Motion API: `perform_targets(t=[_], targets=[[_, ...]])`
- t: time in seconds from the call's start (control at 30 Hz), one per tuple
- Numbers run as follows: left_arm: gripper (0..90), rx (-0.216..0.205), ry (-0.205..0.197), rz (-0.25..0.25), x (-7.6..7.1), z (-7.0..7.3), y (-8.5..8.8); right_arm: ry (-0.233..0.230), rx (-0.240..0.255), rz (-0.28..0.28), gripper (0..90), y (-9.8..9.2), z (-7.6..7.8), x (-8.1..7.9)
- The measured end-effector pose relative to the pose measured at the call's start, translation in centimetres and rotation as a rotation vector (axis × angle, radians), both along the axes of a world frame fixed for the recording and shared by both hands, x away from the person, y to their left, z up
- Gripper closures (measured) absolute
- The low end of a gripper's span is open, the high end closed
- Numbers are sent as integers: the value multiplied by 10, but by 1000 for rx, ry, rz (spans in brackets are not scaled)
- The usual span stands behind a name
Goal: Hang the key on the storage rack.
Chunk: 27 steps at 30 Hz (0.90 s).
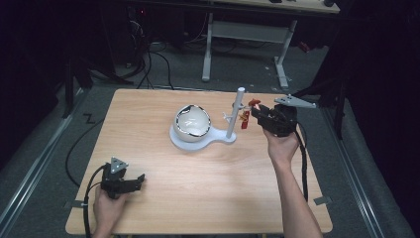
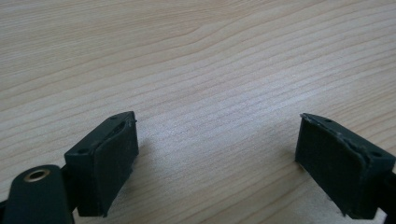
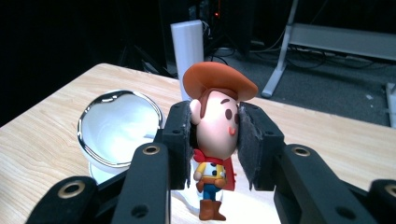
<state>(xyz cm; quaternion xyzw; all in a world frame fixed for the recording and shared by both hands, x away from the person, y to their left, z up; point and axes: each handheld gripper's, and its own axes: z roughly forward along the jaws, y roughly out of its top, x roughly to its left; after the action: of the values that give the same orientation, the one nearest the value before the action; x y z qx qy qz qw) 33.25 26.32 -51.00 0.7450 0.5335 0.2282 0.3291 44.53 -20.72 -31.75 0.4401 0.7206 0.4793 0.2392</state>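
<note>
A small cowboy figurine (image 3: 215,140) with an orange-brown hat, red scarf and brown boots hangs in the air, and my right gripper (image 3: 215,135) is shut on its head. In the high view the right gripper (image 1: 253,113) holds the figurine (image 1: 245,119) just right of a white post (image 1: 236,111). The post rises from a white stand (image 1: 218,139) that carries a white bowl (image 1: 192,121) with a dark patterned rim. My left gripper (image 1: 141,179) rests near the table's front left, its jaws open over bare wood (image 2: 215,154) with nothing between them.
The wooden table (image 1: 198,198) is edged by dark floor with cables. A white desk frame (image 1: 247,39) stands behind the table. In the right gripper view the bowl (image 3: 119,126) lies left of the jaws and the post (image 3: 187,51) stands behind the figurine.
</note>
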Motion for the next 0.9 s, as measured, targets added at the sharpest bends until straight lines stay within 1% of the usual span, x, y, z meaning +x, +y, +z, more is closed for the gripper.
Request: perform_targets(t=[0.2,0.43,0.5,0.7,0.73,0.83,0.9], targets=[[135,1,0,0,0,0,0,15,17,-14,661,-7,-9,0],[135,0,-1,1,0,0,0,36,18,-27,661,-12,-17,-1],[134,0,0,0,0,0,0,32,-6,-28,661,-10,-20,-3],[134,1,0,0,0,0,0,51,-4,-28,661,-7,-34,-3],[134,1,0,0,0,0,0,51,-4,-28,661,-7,-34,-3],[135,1,0,0,0,0,0,57,-9,-29,660,-5,-40,-3],[135,1,0,0,0,0,0,61,-3,-31,660,-5,-43,-4]])
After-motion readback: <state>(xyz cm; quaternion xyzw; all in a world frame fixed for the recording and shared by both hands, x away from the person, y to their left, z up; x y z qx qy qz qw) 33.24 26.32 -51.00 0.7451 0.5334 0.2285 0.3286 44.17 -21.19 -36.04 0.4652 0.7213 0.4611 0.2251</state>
